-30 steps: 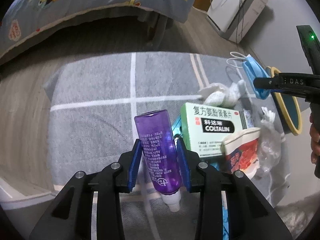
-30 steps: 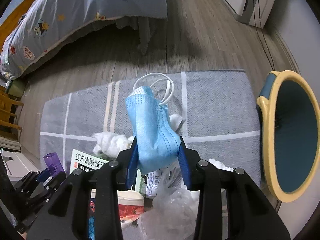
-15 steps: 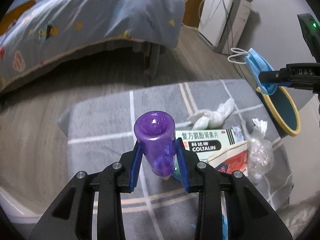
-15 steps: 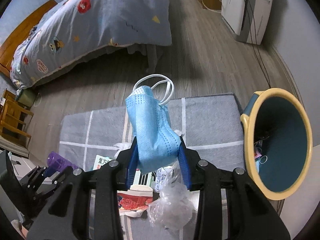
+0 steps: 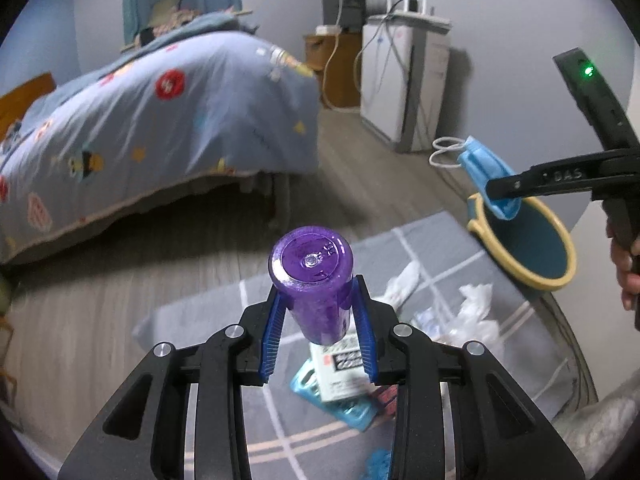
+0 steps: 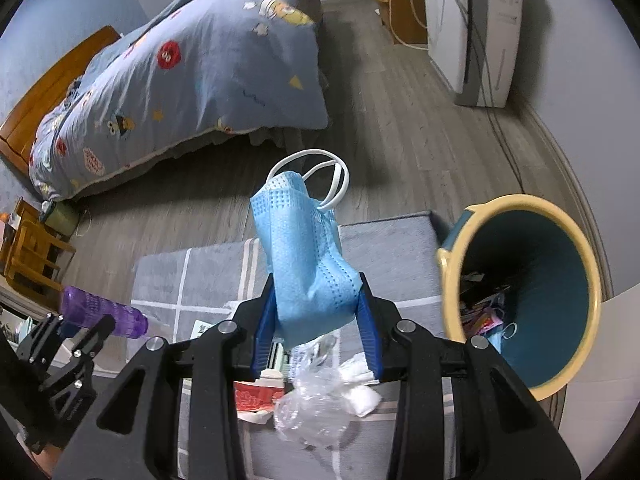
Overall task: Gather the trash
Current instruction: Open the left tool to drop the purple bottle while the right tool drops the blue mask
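Observation:
My left gripper (image 5: 318, 320) is shut on a purple plastic bottle (image 5: 314, 280), held above the grey rug with its flat base towards the camera. From the right wrist, the same purple bottle (image 6: 100, 316) shows at the lower left. My right gripper (image 6: 316, 320) is shut on a crumpled blue face mask (image 6: 304, 256) with white ear loops. In the left wrist view the blue face mask (image 5: 484, 168) hangs just above the near rim of the teal bin with a yellow rim (image 5: 528, 248). The bin (image 6: 520, 292) holds several scraps.
On the grey rug (image 5: 436, 240) lie white tissues (image 5: 404, 280), a medicine box (image 5: 340, 364), a clear plastic wrapper (image 6: 316, 404) and a red-printed paper cup (image 6: 256, 396). A bed with a blue quilt (image 6: 192, 68) stands behind, a white appliance (image 6: 472, 24) with cables at the back right.
Both grippers have risen from the rug with their loads. The bottle has tipped so its base faces the camera. The mask has moved closer to the bin.

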